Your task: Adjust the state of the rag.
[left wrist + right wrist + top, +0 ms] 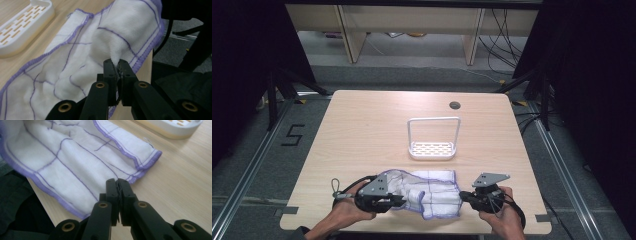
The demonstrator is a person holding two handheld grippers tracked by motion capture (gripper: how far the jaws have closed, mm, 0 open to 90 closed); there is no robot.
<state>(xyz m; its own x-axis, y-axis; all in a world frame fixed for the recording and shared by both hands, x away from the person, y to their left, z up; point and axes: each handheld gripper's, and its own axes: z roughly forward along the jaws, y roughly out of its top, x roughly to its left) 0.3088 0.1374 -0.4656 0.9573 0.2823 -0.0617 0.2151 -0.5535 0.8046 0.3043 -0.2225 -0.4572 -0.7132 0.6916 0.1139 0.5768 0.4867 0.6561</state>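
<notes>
A white cloth (434,190) with purple hem and purple grid lines lies crumpled near the table's front edge, between my two grippers. My left gripper (401,201) is at its left side, and its jaws are shut on a pinched-up fold of the cloth (75,62); the left gripper (116,63) holds that fold right at its tips. My right gripper (462,195) meets the cloth's right edge. In the right gripper view the right gripper (117,182) is shut on the purple hem of the cloth (75,157). Part of the cloth overhangs the front edge.
A white slotted tray with a tall wire handle (433,148) stands mid-table just beyond the cloth, seen as the tray (22,30) and the tray (175,126). A cable hole (455,105) is at the back. Bare wood (362,130) lies left and right.
</notes>
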